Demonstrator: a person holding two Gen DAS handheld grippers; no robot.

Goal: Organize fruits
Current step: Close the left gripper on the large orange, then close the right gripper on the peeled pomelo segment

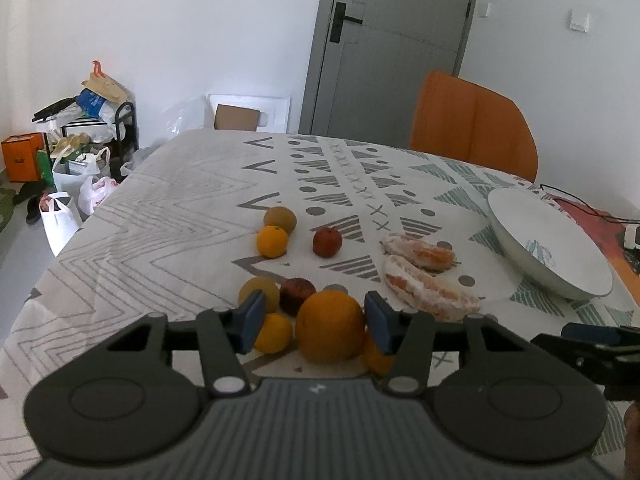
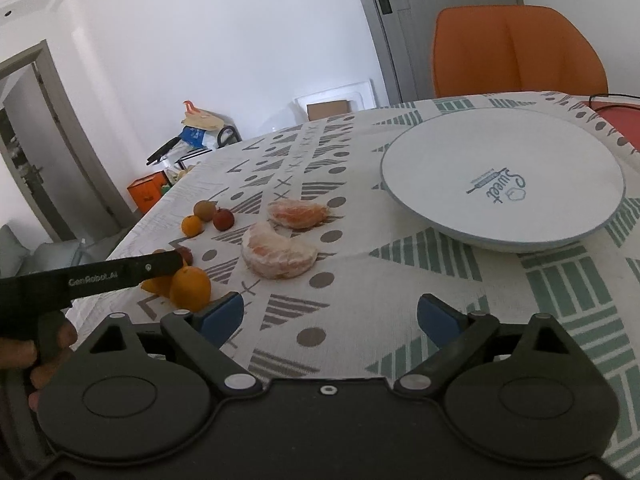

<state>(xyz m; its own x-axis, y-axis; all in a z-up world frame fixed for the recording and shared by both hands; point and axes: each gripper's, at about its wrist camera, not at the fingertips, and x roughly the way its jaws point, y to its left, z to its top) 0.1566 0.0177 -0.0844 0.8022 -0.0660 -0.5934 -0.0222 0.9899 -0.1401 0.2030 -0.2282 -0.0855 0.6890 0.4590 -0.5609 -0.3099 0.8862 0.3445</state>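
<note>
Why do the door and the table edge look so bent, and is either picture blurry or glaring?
Left wrist view: the fisheye lens bows the grey door and leaves dark corners; the large orange between the left gripper fingers looks slightly soft. Right wrist view: the same curving; the plate is sharp, its lettering readable. Light is soft daylight, shadows faint, with no strong glare in either.

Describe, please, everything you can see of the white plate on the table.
The white plate is round and shallow, ceramic by its look, with a thin blue-grey rim and blue print off centre reading "Sweet" beside a small rolling-pin drawing. It holds nothing. It rests on the patterned tablecloth, raised on a low foot, in front of the orange chair. The two peeled citrus pieces lie apart from it, and neither gripper touches it.
</note>
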